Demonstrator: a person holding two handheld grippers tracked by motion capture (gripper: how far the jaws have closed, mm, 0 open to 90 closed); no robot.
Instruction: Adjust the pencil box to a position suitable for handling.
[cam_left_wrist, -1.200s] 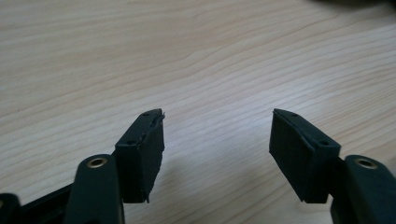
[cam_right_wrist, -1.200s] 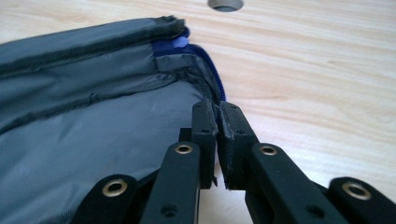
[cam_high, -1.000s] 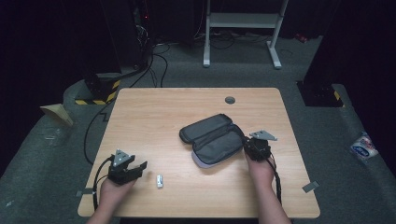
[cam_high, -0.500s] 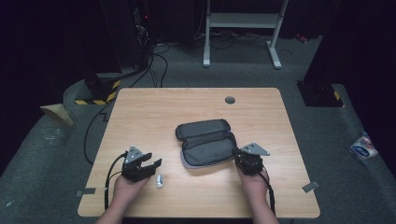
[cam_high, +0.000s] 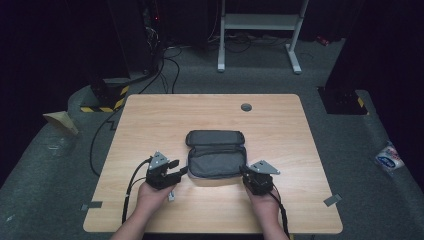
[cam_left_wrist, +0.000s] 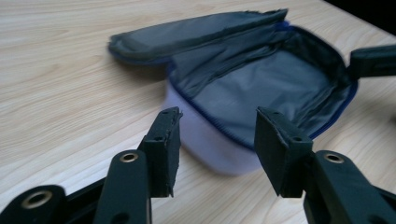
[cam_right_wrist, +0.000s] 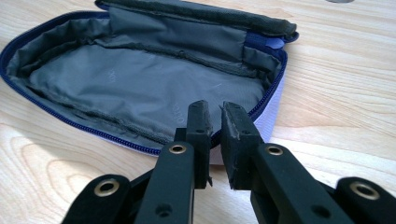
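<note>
We've got the open pouch at mid-frame on the bench, right gripper fingers pinching its rim, left gripper fingers spread, just been closing on nothing, and next should clamp the near-left corner.

Light wood surface, rounded corners, pale grain running across it. Open grey pouch lies flat on it near the front edge, about centre, lid flap folded back toward the far side, grey lining and blue zip edge showing. Small white object lies on the wood front left, too small to identify. Round dark grommet sits in the top near the far edge.
</note>
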